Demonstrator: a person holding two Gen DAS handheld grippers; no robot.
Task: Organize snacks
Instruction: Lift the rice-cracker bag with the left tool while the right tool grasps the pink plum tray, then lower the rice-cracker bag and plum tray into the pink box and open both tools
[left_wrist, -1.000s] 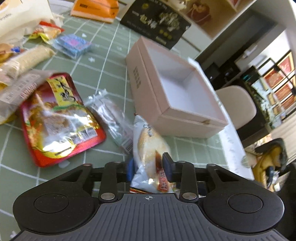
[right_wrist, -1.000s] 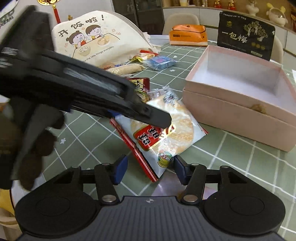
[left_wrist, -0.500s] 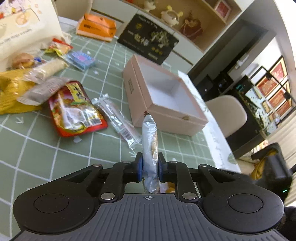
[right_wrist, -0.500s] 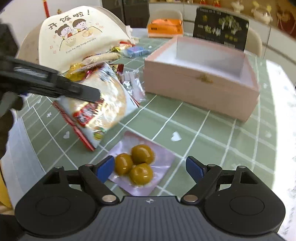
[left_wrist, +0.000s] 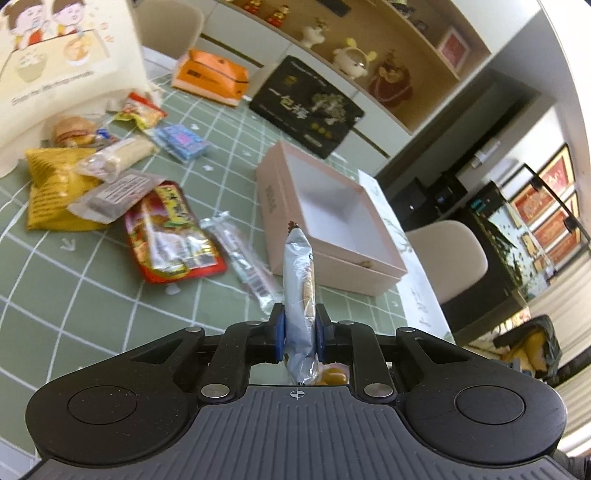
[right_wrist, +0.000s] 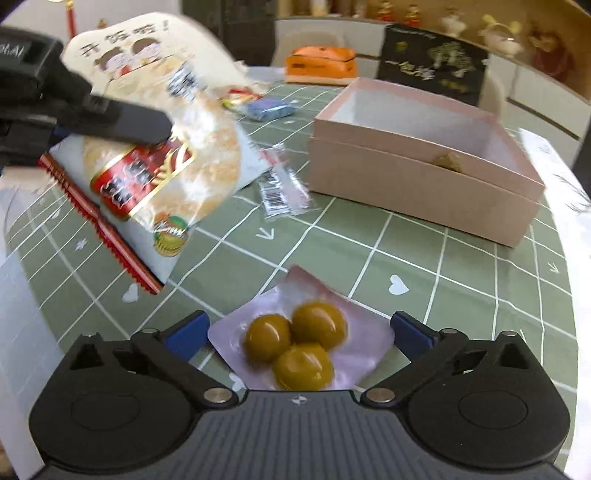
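Left gripper (left_wrist: 298, 338): clamped edge-on on the clear-wrapped round rice cracker packet (left_wrist: 300, 291), lifted, likely bound for the open pink cardboard box (left_wrist: 328, 254). Right gripper (right_wrist: 297, 332): fingers wide apart, straddling the lilac pouch of three green plums (right_wrist: 299, 345) at the table's near edge.

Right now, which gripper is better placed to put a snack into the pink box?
Left. The left gripper is shut on the rice cracker packet, lifted toward the pink box; the right gripper is open around the olive pack.

Bare tablecloth (right_wrist: 369, 236) lay before the open pink box (right_wrist: 424, 184); snack packets (left_wrist: 170, 236) crowded the table's left side.
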